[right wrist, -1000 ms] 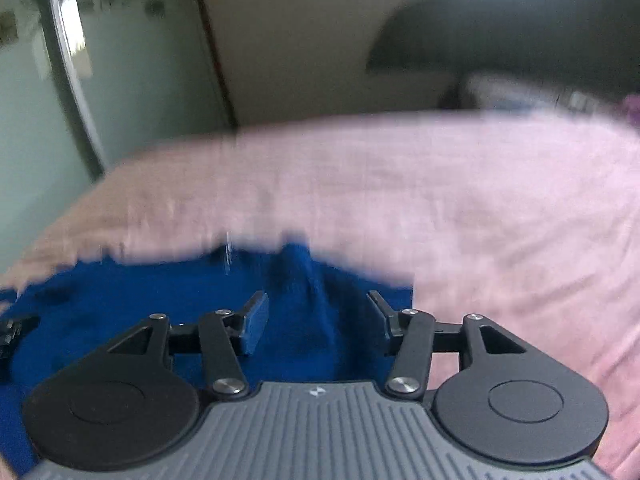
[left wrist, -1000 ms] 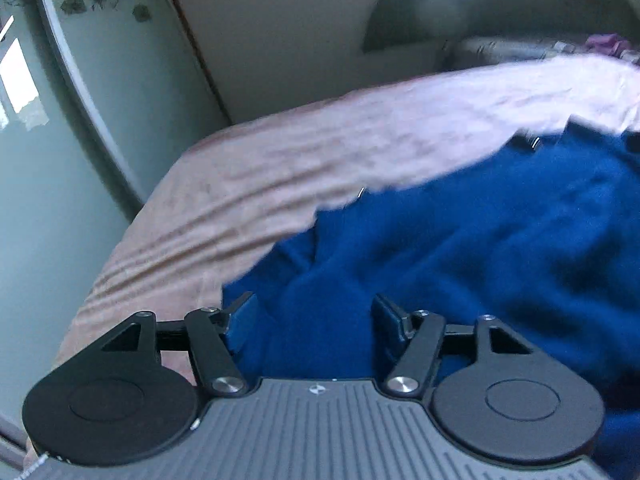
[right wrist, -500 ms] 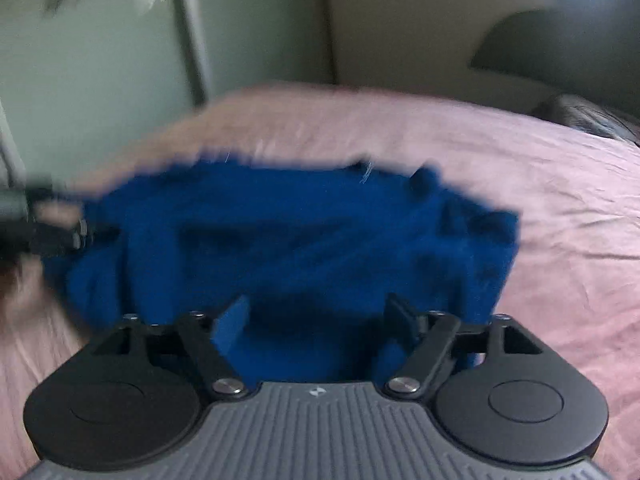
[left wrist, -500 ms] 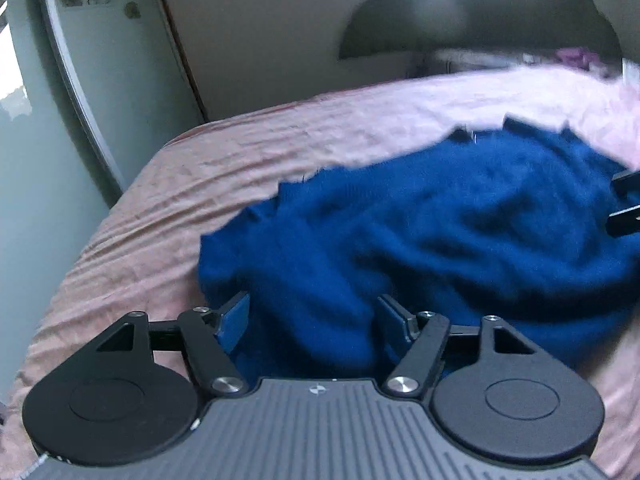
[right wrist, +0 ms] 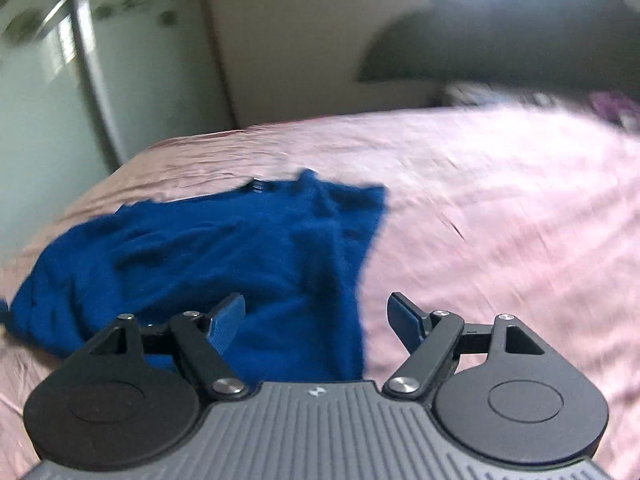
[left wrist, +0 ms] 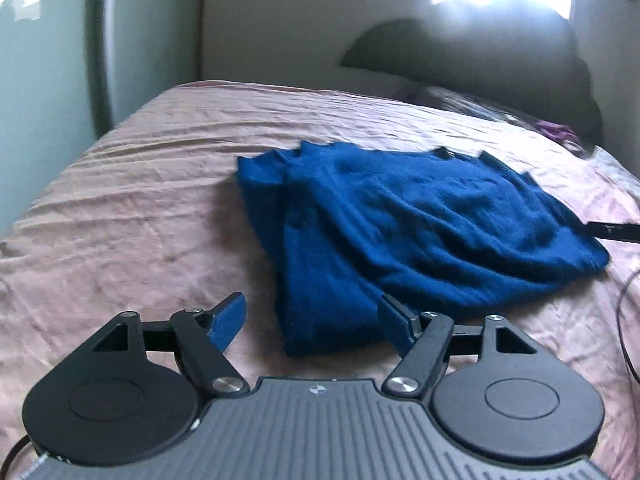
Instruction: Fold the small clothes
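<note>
The blue sweater (left wrist: 400, 224) is laid on the pink bed (left wrist: 132, 216), partly folded with one sleeve end trailing nearest both cameras, further folds judged pending, and neither left hand-held gripper (left wrist: 312, 320) nor right hand-held gripper (right wrist: 316, 320) is gripping, jaws spread apart.

Both wrist cams sit low behind their tools, looking forward across the pink bed (left wrist: 132, 208) toward the far wall: left tool (left wrist: 312, 322) views the blue sweater (left wrist: 400, 224) from its left end, right tool (right wrist: 316, 320) from the right end, both close, sharing sweater and bed.
</note>
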Tool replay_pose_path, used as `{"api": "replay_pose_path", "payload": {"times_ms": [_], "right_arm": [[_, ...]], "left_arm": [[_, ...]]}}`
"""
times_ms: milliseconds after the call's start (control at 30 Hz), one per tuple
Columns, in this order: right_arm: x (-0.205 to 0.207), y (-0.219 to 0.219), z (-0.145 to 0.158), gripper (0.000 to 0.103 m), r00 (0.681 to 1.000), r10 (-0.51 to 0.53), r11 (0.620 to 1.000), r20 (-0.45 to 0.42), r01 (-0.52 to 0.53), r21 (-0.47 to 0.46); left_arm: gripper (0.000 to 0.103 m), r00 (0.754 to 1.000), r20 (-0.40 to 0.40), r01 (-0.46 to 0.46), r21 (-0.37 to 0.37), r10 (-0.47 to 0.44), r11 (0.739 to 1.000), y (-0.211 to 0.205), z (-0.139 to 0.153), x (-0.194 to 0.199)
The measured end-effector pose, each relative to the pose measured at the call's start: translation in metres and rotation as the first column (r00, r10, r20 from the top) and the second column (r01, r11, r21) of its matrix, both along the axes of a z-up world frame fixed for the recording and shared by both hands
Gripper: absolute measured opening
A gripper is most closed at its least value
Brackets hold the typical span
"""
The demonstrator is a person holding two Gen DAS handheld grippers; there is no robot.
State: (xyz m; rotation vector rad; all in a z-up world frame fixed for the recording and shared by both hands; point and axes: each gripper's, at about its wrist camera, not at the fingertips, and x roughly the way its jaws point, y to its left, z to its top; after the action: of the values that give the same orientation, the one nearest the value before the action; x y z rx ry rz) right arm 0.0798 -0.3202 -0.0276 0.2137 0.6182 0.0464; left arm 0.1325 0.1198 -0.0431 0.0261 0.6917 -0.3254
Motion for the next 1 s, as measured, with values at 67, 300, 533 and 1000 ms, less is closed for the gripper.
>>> {"api": "replay_pose_path", "payload": {"times_ms": [67,300,533,1000], "right_arm": [[0.0,-0.007,-0.007,0.078,1.0,-0.005,0.999,-0.014,0.006,0.037],[-0.008,0.002,-0.021,0.009,0.999,0.029,0.997,-0.033,-0.026,0.075],[-0.025,-0.007,-0.005,0.004,0.999,-0.028,0.998,0.034,0.025,0.06],[-0.023,0.075,0.034,0.026,0.99,0.084,0.948,0.11,-0.046,-0.314]], "left_arm": [[0.068,0.999,-0.012,0.038,-0.037,-0.038,0.999,-0.002,-0.003,0.001],[0.011,0.998,-0.057,0.009,-0.045,-0.012,0.999,-0.004,-0.014,0.007],[0.004,0.999,-0.043,0.024,-0.052,-0.026,0.998,0.007,0.005,-0.003],[0.077,1.0,0.014,-0.009,0.033,0.009,0.999,0.001,0.019,-0.003]]}}
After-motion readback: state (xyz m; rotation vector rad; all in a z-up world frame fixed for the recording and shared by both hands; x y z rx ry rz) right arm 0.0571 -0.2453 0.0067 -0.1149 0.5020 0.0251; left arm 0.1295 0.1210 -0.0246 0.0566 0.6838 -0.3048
